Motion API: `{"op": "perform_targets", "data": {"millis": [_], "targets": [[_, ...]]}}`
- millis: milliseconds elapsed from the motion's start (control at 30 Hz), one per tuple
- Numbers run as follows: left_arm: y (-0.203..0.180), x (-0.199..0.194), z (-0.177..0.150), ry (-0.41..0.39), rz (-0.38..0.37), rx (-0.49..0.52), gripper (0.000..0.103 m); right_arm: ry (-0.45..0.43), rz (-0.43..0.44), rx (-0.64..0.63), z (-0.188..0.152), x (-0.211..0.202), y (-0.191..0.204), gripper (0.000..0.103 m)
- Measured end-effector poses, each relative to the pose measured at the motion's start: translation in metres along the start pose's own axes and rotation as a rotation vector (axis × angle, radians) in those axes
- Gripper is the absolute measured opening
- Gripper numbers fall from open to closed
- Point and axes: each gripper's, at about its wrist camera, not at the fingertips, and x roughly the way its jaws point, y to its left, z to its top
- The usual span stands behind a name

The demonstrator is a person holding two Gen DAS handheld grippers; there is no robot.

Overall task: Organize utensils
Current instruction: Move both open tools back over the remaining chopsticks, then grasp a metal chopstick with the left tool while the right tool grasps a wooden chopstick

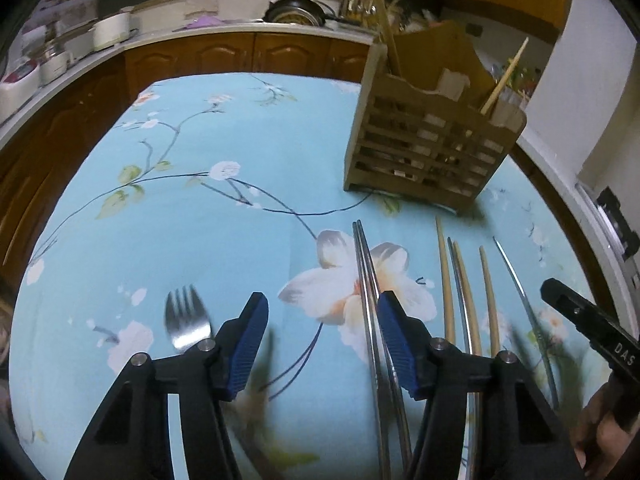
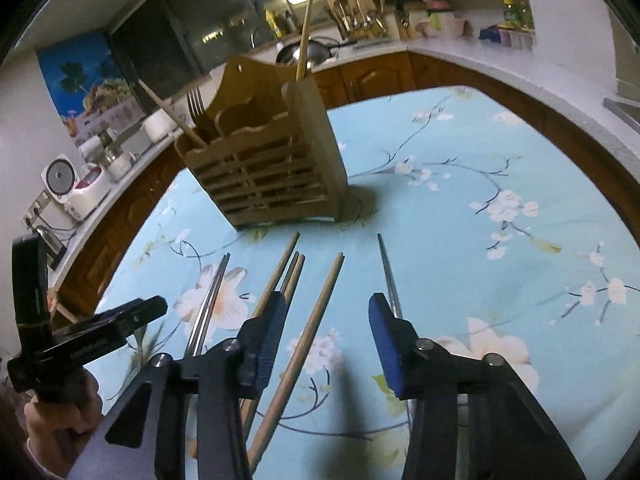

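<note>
A wooden utensil holder [image 1: 432, 148] [image 2: 264, 168] stands on the blue floral tablecloth [image 1: 200, 220] with two wooden chopsticks and a fork in it. My left gripper [image 1: 322, 320] is open and empty above the cloth. A fork [image 1: 186, 320] lies to its left. A pair of metal chopsticks [image 1: 368, 300] [image 2: 208, 304] lies by its right finger. Wooden chopsticks [image 1: 446, 280] lie further right, mixed with thin metal ones. My right gripper [image 2: 330, 332] is open and empty, with one wooden chopstick [image 2: 308, 332] between its fingers and a metal chopstick [image 2: 388, 272] by the right finger.
Kitchen counters with brown cabinets [image 1: 248, 54] curve around the table. A wok [image 2: 308, 52], rice cookers [image 2: 72, 188] and jars sit on them. The left gripper's body [image 2: 80, 344] shows at the right wrist view's lower left.
</note>
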Motion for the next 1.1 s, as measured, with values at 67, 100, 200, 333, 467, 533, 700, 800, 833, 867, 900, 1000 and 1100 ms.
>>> {"op": "perform_targets", "data": {"millis": [67, 100, 200, 333, 467, 533, 700, 800, 833, 867, 900, 1000, 1100], "targets": [[-0.004, 0.008, 0.005, 0.015, -0.002, 0.018, 0.052, 0.02, -0.007, -0.008, 0.001, 0.008, 0.001, 0.04], [-0.006, 0.014, 0.008, 0.023, 0.002, 0.028, 0.051, 0.031, -0.011, -0.009, 0.002, 0.012, 0.001, 0.039], [-0.012, 0.03, 0.014, 0.046, 0.012, 0.047, 0.043, 0.06, -0.02, -0.009, 0.002, 0.024, 0.001, 0.033], [-0.017, 0.047, 0.019, 0.072, 0.005, 0.062, 0.036, 0.085, -0.033, -0.012, 0.005, 0.036, -0.001, 0.029], [-0.023, 0.062, 0.026, 0.081, 0.02, 0.094, 0.032, 0.118, -0.054, -0.022, 0.009, 0.051, 0.0, 0.024], [-0.025, 0.067, 0.03, 0.084, 0.031, 0.115, 0.029, 0.133, -0.064, -0.03, 0.012, 0.058, 0.0, 0.022], [-0.031, 0.081, 0.043, 0.089, 0.049, 0.154, 0.02, 0.142, -0.094, -0.063, 0.024, 0.073, 0.006, 0.019], [-0.033, 0.085, 0.045, 0.084, 0.055, 0.166, 0.013, 0.142, -0.113, -0.094, 0.028, 0.078, 0.011, 0.019], [-0.032, 0.085, 0.046, 0.082, 0.053, 0.167, 0.009, 0.142, -0.119, -0.104, 0.027, 0.079, 0.013, 0.019], [-0.033, 0.086, 0.045, 0.079, 0.049, 0.169, 0.007, 0.139, -0.125, -0.112, 0.027, 0.079, 0.015, 0.017], [-0.032, 0.086, 0.044, 0.073, 0.048, 0.17, 0.006, 0.135, -0.134, -0.12, 0.026, 0.079, 0.016, 0.016], [-0.032, 0.085, 0.042, 0.059, 0.048, 0.17, 0.005, 0.125, -0.138, -0.116, 0.024, 0.077, 0.014, 0.009], [-0.026, 0.079, 0.04, 0.062, 0.02, 0.138, 0.003, 0.12, -0.088, -0.064, 0.024, 0.072, 0.009, 0.005]]}}
